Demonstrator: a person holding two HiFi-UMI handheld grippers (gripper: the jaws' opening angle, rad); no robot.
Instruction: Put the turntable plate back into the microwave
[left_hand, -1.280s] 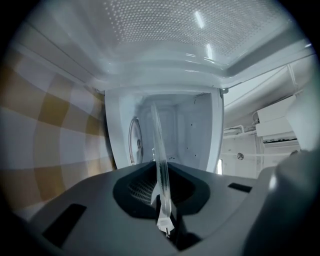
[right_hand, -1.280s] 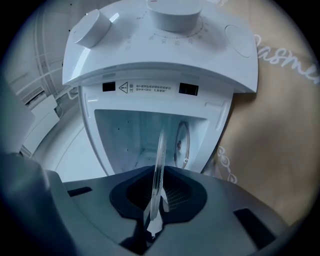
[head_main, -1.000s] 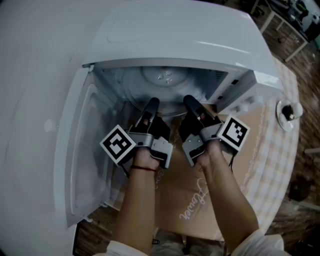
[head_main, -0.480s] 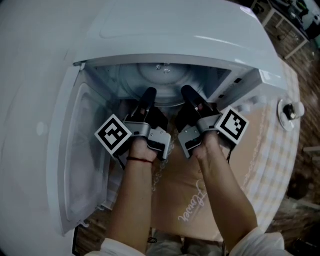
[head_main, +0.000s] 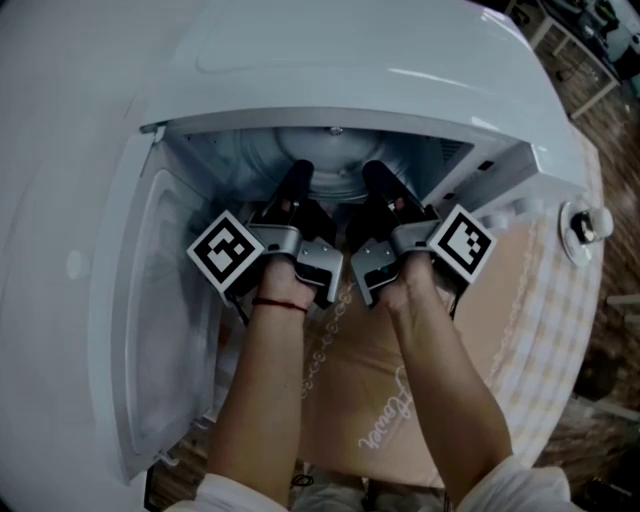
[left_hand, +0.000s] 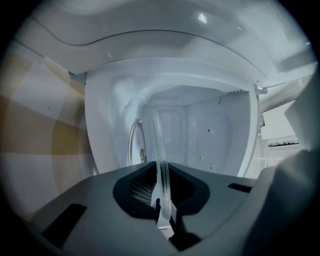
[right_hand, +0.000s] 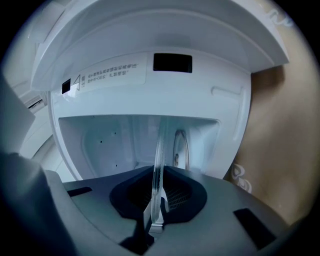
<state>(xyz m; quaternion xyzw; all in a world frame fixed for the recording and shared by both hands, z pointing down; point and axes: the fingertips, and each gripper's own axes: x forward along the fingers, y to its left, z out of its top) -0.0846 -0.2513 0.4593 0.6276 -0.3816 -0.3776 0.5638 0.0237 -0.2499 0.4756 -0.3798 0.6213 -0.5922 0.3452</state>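
Note:
The white microwave (head_main: 380, 70) stands with its door (head_main: 150, 300) swung open to the left. A clear glass turntable plate (head_main: 332, 160) lies mostly inside the cavity, held level by its near rim. My left gripper (head_main: 297, 178) is shut on the rim's left part and my right gripper (head_main: 376, 180) on its right part, side by side at the mouth of the cavity. In the left gripper view the plate (left_hand: 160, 150) shows edge-on between the jaws of the left gripper (left_hand: 163, 212). The right gripper view shows the same glass edge (right_hand: 159, 150) clamped in the right gripper (right_hand: 155, 212).
A round hub ring (left_hand: 136, 149) sits on the cavity floor beneath the plate. In front of the microwave lies a brown mat with lettering (head_main: 375, 395) on a checked cloth (head_main: 550, 330). A white knob (head_main: 582, 225) juts out at the right. The cavity walls are close on both sides.
Both grippers have carried the plate a little deeper into the cavity. The jaws have stayed shut on the rim.

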